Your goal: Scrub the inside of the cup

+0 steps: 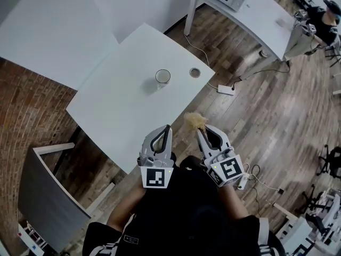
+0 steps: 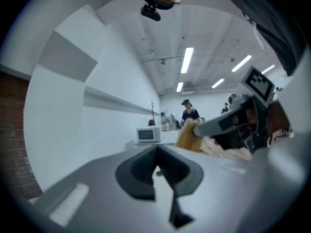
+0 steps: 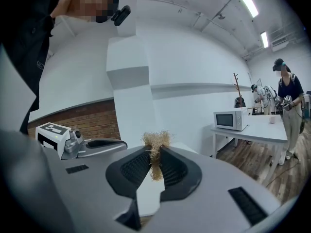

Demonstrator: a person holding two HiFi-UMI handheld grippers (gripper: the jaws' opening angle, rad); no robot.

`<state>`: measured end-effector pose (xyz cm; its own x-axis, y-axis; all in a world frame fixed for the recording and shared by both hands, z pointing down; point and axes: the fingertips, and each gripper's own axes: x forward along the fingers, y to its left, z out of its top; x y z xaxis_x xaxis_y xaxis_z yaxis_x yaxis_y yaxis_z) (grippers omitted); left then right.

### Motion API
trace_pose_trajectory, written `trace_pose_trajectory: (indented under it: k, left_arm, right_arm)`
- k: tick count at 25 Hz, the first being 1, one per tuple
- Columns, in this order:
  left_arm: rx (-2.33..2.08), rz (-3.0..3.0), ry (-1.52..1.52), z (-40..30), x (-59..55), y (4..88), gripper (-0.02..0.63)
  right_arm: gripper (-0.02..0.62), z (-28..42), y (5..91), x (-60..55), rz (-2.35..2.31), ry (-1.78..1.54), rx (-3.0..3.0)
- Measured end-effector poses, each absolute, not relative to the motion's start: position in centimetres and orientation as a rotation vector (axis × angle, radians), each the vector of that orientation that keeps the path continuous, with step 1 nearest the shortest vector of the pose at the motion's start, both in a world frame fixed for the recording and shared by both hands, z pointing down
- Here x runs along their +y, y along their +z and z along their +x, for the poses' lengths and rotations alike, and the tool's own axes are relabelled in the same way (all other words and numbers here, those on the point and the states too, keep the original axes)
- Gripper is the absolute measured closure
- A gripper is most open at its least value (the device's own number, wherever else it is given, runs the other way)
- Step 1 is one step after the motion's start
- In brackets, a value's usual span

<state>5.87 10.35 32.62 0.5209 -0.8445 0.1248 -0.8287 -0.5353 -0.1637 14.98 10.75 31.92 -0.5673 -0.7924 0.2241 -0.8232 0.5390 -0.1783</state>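
Cup (image 1: 162, 77): one, on table (image 1: 117, 100). Scrubber (image 3: 156, 141), perhaps loofah: one, pinched in right claw (image 3: 155, 155).

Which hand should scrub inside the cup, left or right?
Right. The right gripper is shut on the fuzzy scrubber, so it likely only needs to reach the cup on the table. The left gripper is shut and empty.

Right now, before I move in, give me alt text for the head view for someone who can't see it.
The right gripper is shut on a tan fibrous scrubber, held beside the shut, empty left gripper just off the near edge of a white table. A clear glass cup stands upright farther across it, untouched.
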Motion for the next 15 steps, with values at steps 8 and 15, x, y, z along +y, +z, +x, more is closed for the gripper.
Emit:
trace_pose_trajectory:
  k: [8,15]
  left_arm:
    - [1.543,-2.638,-0.301,5.8,4.6,33.8,0.603]
    - [1.709,-2.522,-0.361,6.4,0.3,36.3,0.603]
  right_arm:
    - [0.551,14.8,32.8,3.3,1.251,0.39,-2.669]
    - [0.551,13.7,34.8,-2.5,0.952,0.387,-2.738]
